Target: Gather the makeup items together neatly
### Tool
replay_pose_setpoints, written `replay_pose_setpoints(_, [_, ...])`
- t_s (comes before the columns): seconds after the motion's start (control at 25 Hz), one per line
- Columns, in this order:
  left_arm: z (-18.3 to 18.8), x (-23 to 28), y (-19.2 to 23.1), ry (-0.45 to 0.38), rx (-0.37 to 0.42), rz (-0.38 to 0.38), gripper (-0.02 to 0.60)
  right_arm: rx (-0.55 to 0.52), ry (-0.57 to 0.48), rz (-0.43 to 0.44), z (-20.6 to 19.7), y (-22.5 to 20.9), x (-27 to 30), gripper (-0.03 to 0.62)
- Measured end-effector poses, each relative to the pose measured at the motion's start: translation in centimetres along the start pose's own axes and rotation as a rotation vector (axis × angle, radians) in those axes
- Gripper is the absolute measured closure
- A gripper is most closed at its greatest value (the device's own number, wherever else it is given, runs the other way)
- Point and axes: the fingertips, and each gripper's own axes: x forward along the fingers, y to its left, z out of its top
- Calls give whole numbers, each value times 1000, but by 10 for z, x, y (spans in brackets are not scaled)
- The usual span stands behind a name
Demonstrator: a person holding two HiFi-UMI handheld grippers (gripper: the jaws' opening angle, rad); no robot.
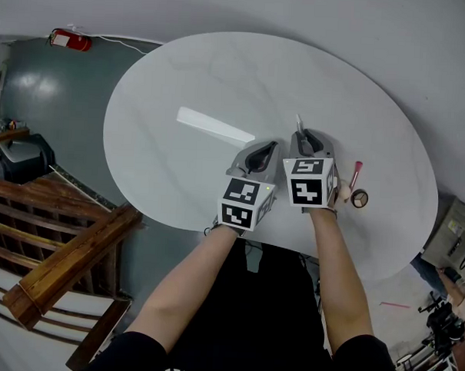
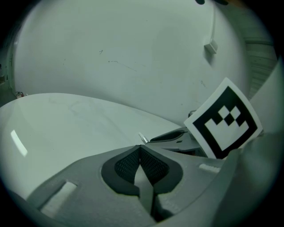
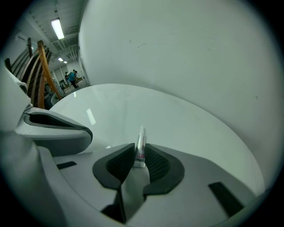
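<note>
My right gripper (image 3: 140, 152) is shut on a small clear tube (image 3: 141, 146), which sticks out forward past the pads. In the head view the tube's tip (image 1: 298, 122) shows ahead of the right gripper (image 1: 302, 135), over the near-right part of the white oval table (image 1: 222, 80). Just right of that gripper, a red stick (image 1: 356, 174) and a small round compact (image 1: 359, 199) lie on the table. My left gripper (image 1: 265, 149) hovers close beside the right one. It is shut, its pads (image 2: 151, 165) meeting with nothing between them.
The table's near edge (image 1: 185, 221) runs just under both wrists. A wooden stair rail (image 1: 68, 258) stands at lower left, and a red extinguisher (image 1: 70, 39) lies on the floor beyond the table. The right gripper's marker cube (image 2: 224, 119) fills the right of the left gripper view.
</note>
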Motion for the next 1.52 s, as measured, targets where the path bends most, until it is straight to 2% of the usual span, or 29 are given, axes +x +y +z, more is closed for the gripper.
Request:
replay_pose_setpoints(0.56, [2,-9,-7,-18,13,-14,572,56,-57,14,6,5,-20,517])
replay_pose_setpoints(1.04, [6,-34,-32,-55,54,-53,572,110,-148,-1,4,12,-67,517])
replay_pose_setpoints(1.52, [2,-65,-69,-86,112,-105,572,153,-231,-52,-12,14,-122,517])
